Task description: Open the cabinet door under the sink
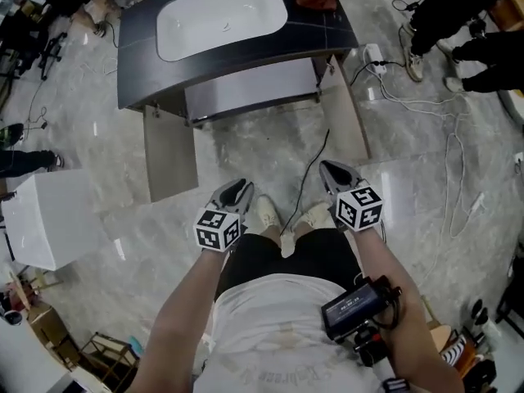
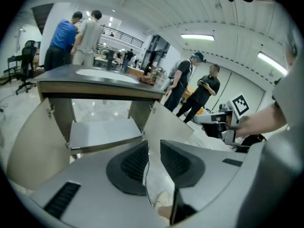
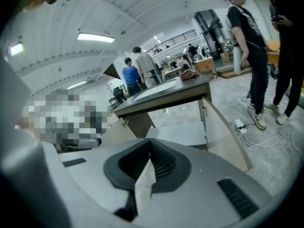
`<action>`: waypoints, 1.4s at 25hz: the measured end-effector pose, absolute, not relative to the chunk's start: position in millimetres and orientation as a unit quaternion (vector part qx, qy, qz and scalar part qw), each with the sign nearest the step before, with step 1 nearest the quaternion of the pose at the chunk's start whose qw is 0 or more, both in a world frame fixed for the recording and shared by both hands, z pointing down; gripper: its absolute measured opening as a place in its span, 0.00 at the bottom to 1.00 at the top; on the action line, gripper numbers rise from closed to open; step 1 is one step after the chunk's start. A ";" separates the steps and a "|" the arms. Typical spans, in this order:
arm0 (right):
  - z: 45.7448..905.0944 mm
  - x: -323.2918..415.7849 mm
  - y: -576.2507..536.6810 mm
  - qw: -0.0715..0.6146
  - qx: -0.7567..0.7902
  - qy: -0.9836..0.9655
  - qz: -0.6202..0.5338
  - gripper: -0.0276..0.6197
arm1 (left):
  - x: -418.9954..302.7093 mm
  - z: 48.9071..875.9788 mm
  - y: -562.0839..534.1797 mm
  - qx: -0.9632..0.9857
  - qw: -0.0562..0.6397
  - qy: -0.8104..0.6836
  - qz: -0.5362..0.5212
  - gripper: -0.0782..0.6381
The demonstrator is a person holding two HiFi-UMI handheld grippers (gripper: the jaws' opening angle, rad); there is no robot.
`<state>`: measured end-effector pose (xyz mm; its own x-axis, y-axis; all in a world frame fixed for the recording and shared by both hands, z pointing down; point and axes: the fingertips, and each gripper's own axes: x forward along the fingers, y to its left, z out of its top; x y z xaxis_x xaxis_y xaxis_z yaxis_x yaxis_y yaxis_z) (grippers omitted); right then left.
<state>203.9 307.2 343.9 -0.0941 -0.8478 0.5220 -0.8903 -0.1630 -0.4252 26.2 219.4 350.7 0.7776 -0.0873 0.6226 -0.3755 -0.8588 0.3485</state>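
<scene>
Under the sink (image 1: 221, 16) at the far side, the left cabinet door (image 1: 170, 154) and right cabinet door (image 1: 350, 113) both stand swung wide, so the opening looks done. Near the person, the left claw (image 1: 237, 190) is narrowly apart and empty, and the right claw (image 1: 336, 172) is closed on nothing.

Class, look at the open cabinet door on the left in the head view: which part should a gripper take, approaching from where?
I'd take the left door by its free outer edge, jaws straddling the thin panel. Approach from the front, the bottom of the head view: the door juts that way, edge foremost, and no handle shows.
</scene>
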 end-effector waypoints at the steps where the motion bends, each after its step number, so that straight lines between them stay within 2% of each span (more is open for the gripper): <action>1: 334.8 195.4 298.7 0.034 0.666 -0.656 0.354 0.06 | 15.1 342.4 213.4 0.913 0.239 -0.141 0.298 0.22; 6: 291.8 162.4 262.6 0.057 0.640 -0.698 0.315 0.06 | -23.1 311.4 191.3 0.911 0.264 -0.196 0.249 0.15; 18: 199.3 82.5 233.7 0.064 0.585 -0.766 0.258 0.06 | -80.0 232.5 164.1 0.930 0.231 -0.208 0.198 0.12; 27: 172.4 75.0 226.7 0.068 0.583 -0.776 0.231 0.06 | -88.9 210.4 154.8 0.939 0.209 -0.201 0.182 0.12; 35: 168.4 78.5 239.3 0.072 0.597 -0.764 0.234 0.06 | -67.6 205.4 162.3 0.946 0.203 -0.172 0.183 0.12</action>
<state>78.5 239.3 168.4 -0.2772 -0.8781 0.3900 -0.9458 0.1781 -0.2714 -67.6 162.3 205.4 0.8741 -0.2515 0.4157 -0.3998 -0.8584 0.3214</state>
